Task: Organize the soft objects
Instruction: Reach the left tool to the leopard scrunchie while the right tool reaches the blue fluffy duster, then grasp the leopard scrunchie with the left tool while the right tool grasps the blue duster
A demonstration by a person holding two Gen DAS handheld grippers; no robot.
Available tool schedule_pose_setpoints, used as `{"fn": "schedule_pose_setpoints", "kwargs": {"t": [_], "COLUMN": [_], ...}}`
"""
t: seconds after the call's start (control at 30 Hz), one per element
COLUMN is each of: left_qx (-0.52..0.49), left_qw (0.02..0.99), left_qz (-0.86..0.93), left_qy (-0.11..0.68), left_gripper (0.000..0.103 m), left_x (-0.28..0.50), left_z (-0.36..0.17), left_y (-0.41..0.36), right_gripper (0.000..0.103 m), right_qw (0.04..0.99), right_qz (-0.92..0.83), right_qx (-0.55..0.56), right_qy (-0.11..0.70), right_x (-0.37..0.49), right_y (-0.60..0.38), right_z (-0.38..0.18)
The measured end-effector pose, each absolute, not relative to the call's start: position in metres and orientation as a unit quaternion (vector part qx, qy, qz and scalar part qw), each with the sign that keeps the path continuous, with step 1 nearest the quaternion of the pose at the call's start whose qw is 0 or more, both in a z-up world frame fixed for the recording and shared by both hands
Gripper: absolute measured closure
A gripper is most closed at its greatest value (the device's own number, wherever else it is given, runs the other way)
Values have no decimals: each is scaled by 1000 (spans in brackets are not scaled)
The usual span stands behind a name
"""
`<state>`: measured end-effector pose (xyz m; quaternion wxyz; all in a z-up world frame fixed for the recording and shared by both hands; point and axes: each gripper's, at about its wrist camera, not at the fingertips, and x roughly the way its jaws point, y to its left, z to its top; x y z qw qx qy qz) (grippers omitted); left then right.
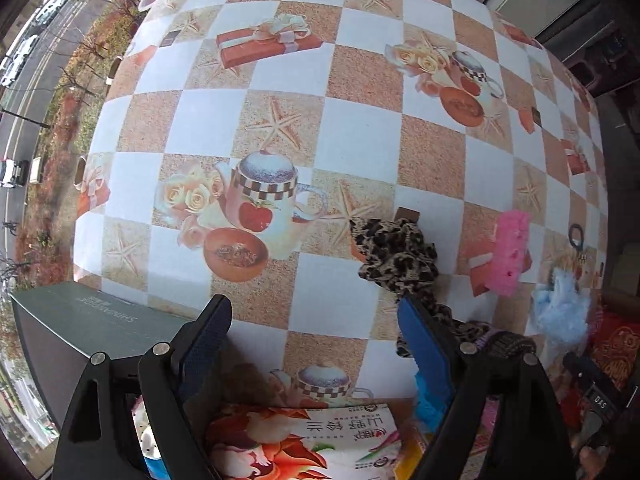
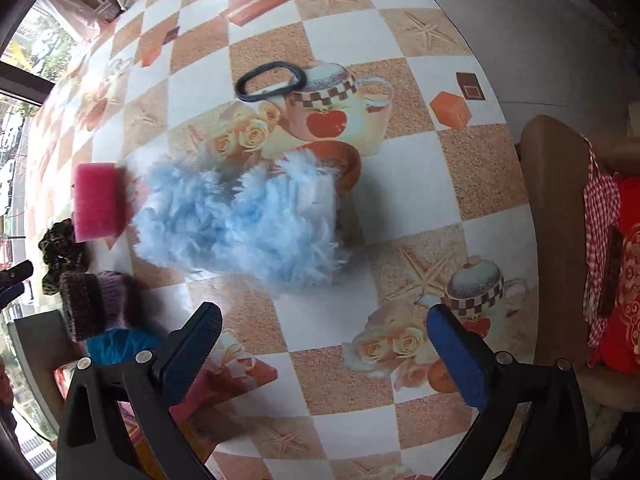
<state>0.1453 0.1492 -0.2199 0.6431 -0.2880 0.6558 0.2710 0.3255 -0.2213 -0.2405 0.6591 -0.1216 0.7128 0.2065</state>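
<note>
A fluffy light-blue soft item (image 2: 244, 220) lies on the patterned table just ahead of my open, empty right gripper (image 2: 324, 332); it also shows in the left wrist view (image 1: 560, 308). A pink sponge (image 2: 98, 200) (image 1: 510, 252) lies to its left. A leopard-print scrunchie (image 1: 400, 256) (image 2: 60, 246) lies just ahead of my open left gripper (image 1: 316, 320), beside its right finger. A brown and purple knitted piece (image 2: 94, 304) (image 1: 508, 344) and a black hair tie (image 2: 270, 80) (image 1: 576, 236) also lie on the table.
A grey-green box (image 1: 80, 328) stands left of my left gripper. A printed packet (image 1: 304, 444) lies under it. A blue bundle (image 2: 120, 344) sits near the knitted piece. A brown chair with red cloth (image 2: 592, 248) stands past the table's right edge (image 2: 516, 184).
</note>
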Motion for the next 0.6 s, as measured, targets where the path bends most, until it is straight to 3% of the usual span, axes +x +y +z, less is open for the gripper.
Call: {"fn": "schedule_pose_setpoints", "kwargs": {"t": [0.23, 0.6], "left_qx": [-304, -292], "left_qw": [622, 600], "left_qz": [248, 266], "left_qy": [677, 696], "left_gripper": [15, 14], "left_x": [183, 207], "left_z": [-257, -295], "left_y": [132, 119], "right_gripper": [0, 0], "right_qw": [665, 622], "right_qz": [275, 296], "right_qx": [-192, -247], "right_qy": [668, 681], "right_x": [323, 325], "right_y": [-166, -116], "right_z": [-230, -286]}}
